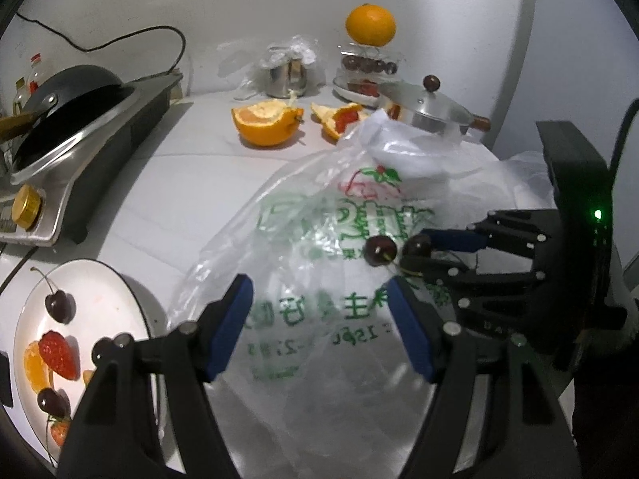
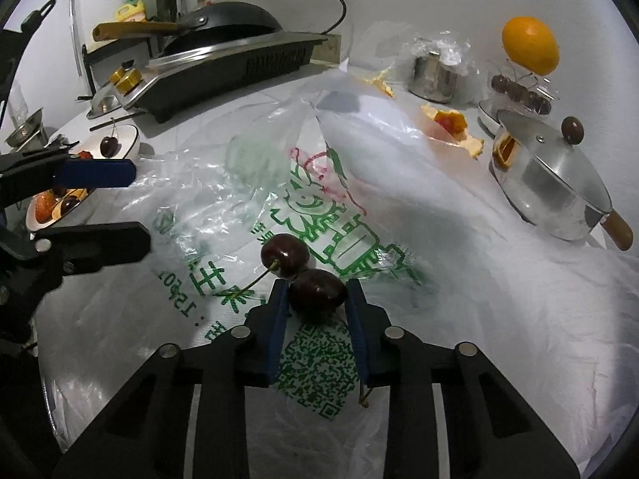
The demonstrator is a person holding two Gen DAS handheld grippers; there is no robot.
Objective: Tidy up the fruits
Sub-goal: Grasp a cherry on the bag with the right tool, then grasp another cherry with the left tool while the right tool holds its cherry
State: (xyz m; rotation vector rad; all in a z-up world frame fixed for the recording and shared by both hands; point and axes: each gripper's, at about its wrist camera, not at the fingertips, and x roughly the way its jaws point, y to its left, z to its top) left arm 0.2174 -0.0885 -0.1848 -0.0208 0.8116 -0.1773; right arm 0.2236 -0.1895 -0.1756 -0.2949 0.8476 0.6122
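Observation:
Two dark cherries lie on a clear plastic bag (image 2: 247,183) with green print. My right gripper (image 2: 317,299) is shut on the nearer cherry (image 2: 317,291), its blue pads against both sides. The other cherry (image 2: 284,255) touches it just beyond, stem pointing left. In the left wrist view the right gripper (image 1: 415,257) comes in from the right with the held cherry (image 1: 417,244) beside the free cherry (image 1: 381,251). My left gripper (image 1: 319,319) hangs open over the bag with nothing in it. A white plate (image 1: 120,287) at lower left holds cherries, strawberries and orange pieces.
An induction cooker (image 1: 100,135) with a black wok stands at the left back. A halved orange (image 1: 265,123), peel pieces (image 1: 339,117), a lidded steel pot (image 1: 427,109), a steel cup (image 1: 285,76) and a tiered stand with an orange (image 1: 370,24) on top line the back wall.

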